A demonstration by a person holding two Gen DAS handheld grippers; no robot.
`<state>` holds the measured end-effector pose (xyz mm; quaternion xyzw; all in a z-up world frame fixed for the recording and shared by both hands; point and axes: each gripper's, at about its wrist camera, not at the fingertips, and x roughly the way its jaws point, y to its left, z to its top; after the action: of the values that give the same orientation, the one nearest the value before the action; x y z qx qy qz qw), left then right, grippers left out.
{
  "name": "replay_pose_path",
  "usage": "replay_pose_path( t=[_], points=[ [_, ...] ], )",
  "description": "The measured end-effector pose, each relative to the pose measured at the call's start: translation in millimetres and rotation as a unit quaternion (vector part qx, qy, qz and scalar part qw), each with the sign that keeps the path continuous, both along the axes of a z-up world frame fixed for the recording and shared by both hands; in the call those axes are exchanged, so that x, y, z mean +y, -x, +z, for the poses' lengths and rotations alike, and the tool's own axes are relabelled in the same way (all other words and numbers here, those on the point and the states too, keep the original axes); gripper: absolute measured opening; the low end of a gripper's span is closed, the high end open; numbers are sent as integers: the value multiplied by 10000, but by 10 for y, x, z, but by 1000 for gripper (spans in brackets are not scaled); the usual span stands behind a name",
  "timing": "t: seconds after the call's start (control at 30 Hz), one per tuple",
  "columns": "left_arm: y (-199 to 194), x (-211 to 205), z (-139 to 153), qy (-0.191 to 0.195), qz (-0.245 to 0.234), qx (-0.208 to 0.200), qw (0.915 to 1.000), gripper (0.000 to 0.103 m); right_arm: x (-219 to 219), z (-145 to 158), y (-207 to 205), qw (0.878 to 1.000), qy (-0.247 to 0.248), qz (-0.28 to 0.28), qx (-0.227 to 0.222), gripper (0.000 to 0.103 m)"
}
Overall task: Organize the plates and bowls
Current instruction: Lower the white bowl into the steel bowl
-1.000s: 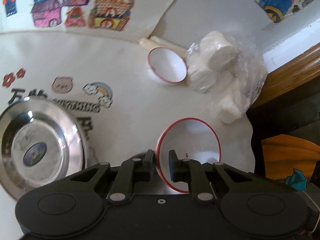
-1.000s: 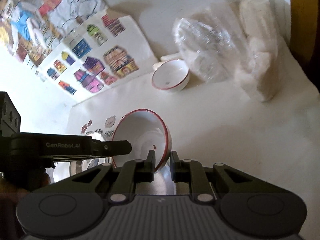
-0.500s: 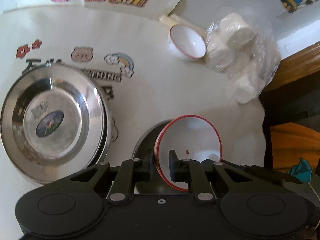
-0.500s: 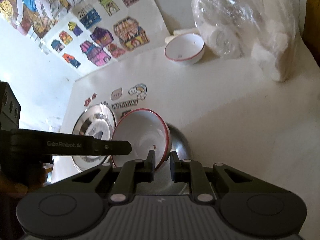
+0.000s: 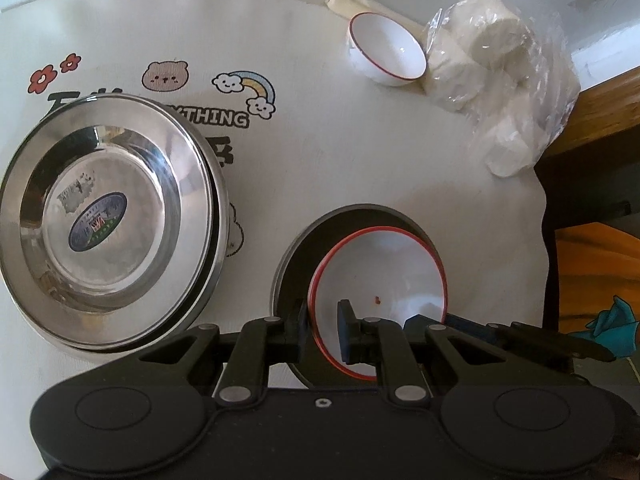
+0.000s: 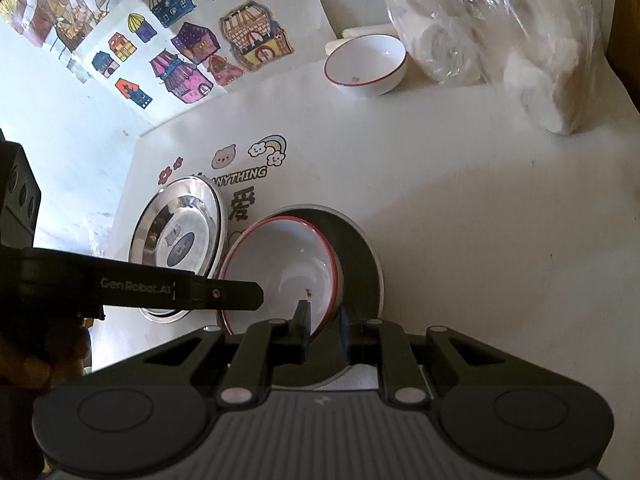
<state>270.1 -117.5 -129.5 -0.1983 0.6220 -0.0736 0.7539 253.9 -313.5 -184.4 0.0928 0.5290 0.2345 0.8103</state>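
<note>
Both grippers, left [image 5: 322, 330] and right [image 6: 324, 332], jaws clamped on the red-rimmed bowl's [image 5: 384, 268] opposite rims | bowl lowered into the dark bowl [image 5: 296, 252] on the table [image 5: 360, 152], apparently seated | release next.

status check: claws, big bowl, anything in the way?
Left claw and right claw both shut on red-rimmed bowl. Bowl over dark plate. Steel plates alongside, clear.

Red-rimmed bowl [image 6: 288, 276] between right tongs [image 6: 325, 334]
</note>
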Motion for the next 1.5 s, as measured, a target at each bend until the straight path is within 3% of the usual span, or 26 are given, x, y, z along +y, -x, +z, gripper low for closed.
replay_pose_path(
  t=[1.07, 1.5],
  points=[
    [-90, -24, -120, -169, 172, 218, 9995, 16, 41, -168, -146, 9994, 63, 225, 256, 18],
    [-53, 16, 2, -153, 308, 86, 9994, 22, 15, -108, -116, 9993, -3, 316, 174, 25]
  ],
)
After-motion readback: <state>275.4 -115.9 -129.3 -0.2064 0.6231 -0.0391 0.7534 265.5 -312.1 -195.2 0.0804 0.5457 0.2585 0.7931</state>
